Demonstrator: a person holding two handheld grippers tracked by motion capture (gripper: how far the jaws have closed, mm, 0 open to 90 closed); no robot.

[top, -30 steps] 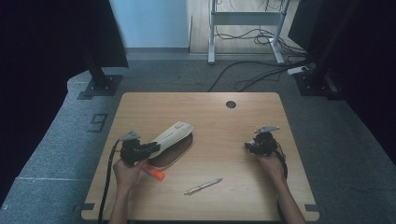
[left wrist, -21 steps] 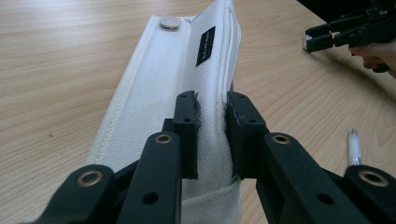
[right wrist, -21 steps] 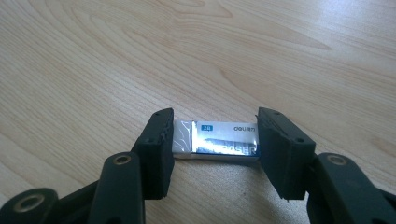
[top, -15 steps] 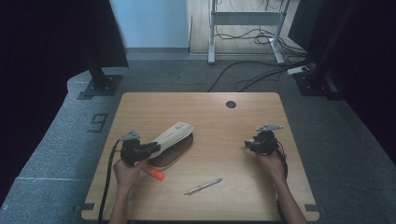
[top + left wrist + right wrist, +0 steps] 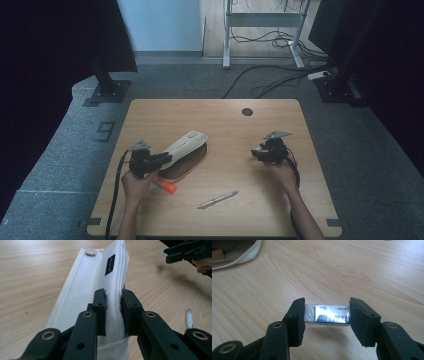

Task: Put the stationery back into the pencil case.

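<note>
A white fabric pencil case (image 5: 186, 145) lies left of the table's middle, its dark opening facing the front. My left gripper (image 5: 161, 159) is shut on its raised flap (image 5: 100, 277), the jaws (image 5: 113, 312) pinching the cloth near the end. My right gripper (image 5: 257, 152) hovers at the right, shut on a small white and blue eraser (image 5: 327, 316) held by its short ends. The left gripper view shows that right gripper (image 5: 175, 255) off the wood, casting a shadow below it.
An orange marker (image 5: 167, 185) lies by the left hand. A silver pen (image 5: 217, 199) rests near the front middle, also seen as a pen (image 5: 189, 318) beside the case. A round cable hole (image 5: 247, 111) sits at the back. The case's rim (image 5: 242, 252) shows top left.
The right gripper with the eraser has drifted slightly left, toward the pencil case. The left gripper and the flap have stayed put.
</note>
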